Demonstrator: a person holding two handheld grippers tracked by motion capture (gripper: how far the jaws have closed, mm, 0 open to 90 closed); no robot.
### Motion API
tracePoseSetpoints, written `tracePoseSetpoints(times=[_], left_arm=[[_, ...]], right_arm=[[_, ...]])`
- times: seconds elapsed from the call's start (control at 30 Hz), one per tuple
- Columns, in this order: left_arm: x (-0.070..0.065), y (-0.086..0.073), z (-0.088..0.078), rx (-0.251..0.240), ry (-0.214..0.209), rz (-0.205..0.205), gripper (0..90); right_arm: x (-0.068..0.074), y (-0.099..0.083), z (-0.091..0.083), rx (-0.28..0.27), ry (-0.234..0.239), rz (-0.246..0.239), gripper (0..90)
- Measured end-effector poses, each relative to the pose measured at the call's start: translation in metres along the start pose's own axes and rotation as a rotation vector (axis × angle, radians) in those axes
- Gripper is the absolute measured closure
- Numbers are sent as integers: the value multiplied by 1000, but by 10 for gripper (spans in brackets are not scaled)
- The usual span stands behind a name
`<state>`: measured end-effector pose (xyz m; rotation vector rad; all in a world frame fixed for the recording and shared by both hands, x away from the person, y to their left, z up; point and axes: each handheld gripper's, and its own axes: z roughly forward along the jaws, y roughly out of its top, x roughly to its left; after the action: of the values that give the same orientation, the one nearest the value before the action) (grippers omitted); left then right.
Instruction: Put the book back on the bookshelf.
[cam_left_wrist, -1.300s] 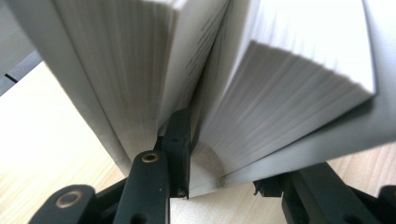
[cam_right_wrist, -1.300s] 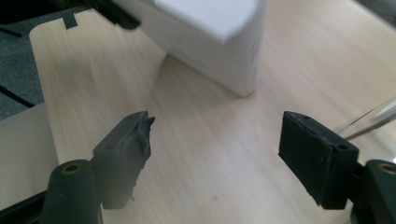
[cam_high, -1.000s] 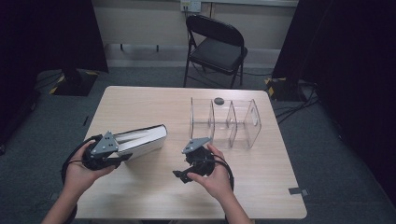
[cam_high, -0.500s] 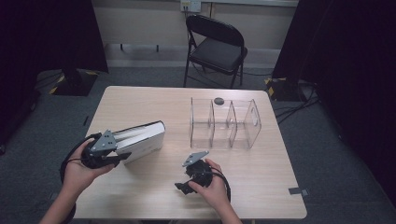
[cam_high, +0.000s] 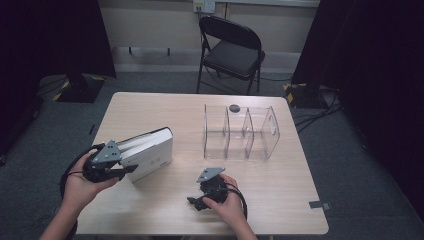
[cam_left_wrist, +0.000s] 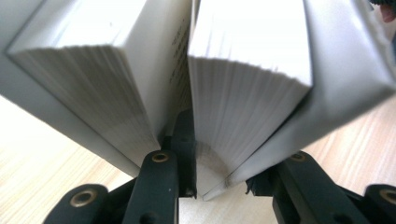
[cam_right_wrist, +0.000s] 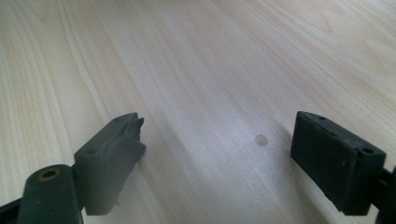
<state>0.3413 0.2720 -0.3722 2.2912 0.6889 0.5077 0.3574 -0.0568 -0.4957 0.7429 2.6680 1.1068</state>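
Book (cam_high: 150, 152) clamped by left claw (cam_left_wrist: 212, 186) | right claw (cam_right_wrist: 217, 158) spread, over table (cam_high: 280, 200)

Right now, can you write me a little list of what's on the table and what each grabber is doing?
table: light wood table
book: white book, near left part of the table, pages parted
left gripper: left gripper clamped on part of the book's pages and cover
right gripper: right gripper open, holding nothing, low over bare wood
organizer: clear divided organizer, far right part, looks empty
small object: dark round thing behind the organizer
chair: black folding chair beyond the table
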Motion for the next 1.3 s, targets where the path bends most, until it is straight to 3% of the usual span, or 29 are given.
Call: tracePoseSetpoints(times=[0.3,0.47,0.67,0.8,1.07,1.2,1.3], left_arm=[[-10,-8,-10,-17,-25,2,701],[-11,-7,-13,8,-30,10,700],[-12,2,-14,95,-27,52,697],[-12,9,-13,144,-1,52,693],[-13,18,-19,157,-20,63,682],[-12,30,-22,221,-9,80,682],[-11,36,-24,220,-8,75,673]], right_arm=[[2,-2,3,-21,-30,-27,142],[2,-3,3,-30,-31,-29,139],[2,-4,3,-37,-29,-14,139],[2,-5,4,-48,-26,-23,139],[1,-5,4,-48,-22,-26,138],[1,-5,4,-48,-24,-25,138],[1,-5,4,-48,-26,-24,138]])
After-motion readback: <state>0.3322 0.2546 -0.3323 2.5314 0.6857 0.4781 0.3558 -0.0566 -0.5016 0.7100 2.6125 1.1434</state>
